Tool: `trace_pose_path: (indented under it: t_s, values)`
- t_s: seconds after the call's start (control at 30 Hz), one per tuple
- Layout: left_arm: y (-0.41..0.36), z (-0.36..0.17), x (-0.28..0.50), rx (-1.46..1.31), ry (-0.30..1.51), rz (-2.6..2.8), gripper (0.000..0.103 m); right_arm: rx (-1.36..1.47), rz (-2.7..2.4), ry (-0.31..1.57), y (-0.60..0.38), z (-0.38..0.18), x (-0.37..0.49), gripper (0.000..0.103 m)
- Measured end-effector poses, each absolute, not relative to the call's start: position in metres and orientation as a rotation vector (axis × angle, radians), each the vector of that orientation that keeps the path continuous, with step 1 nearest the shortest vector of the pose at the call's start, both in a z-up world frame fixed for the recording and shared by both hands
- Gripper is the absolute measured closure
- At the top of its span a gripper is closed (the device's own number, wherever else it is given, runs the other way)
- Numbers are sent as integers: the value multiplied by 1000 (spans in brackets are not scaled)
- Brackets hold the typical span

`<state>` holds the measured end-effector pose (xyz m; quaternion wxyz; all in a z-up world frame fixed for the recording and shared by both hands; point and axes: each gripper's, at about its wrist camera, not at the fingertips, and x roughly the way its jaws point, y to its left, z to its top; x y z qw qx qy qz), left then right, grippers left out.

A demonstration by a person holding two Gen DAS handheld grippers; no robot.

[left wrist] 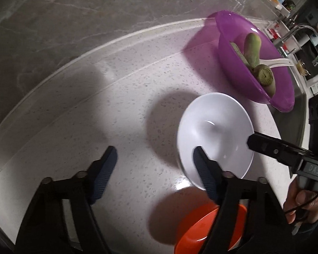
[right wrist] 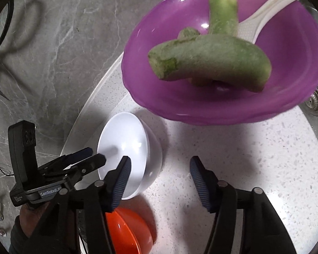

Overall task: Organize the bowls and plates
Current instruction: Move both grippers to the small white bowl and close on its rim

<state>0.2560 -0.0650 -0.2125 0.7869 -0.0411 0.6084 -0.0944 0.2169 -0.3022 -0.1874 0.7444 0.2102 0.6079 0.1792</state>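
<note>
The white bowl (left wrist: 216,131) lies on the bench (left wrist: 116,105) between both grippers. The left gripper (left wrist: 154,156) and right gripper (right wrist: 159,167) are spread wide, holding nothing. An orange bowl (right wrist: 125,232) sits just below.

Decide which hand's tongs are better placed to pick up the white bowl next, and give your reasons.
Probably the left. The left tongs are open with one finger already over the white bowl. The right tongs, also open, straddle bare counter beside it.
</note>
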Motion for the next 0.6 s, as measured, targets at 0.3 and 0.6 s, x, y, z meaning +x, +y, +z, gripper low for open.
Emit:
trace_pose_path:
  t_s: [0.3, 0.6]
  values:
    - [-76, -227, 263, -105, 1320, -238, 70, 443, 383, 1368, -289, -201, 221, 55]
    - [-90, -228, 262, -84, 1324, -262, 92, 439, 401, 1366, -283, -201, 224, 71]
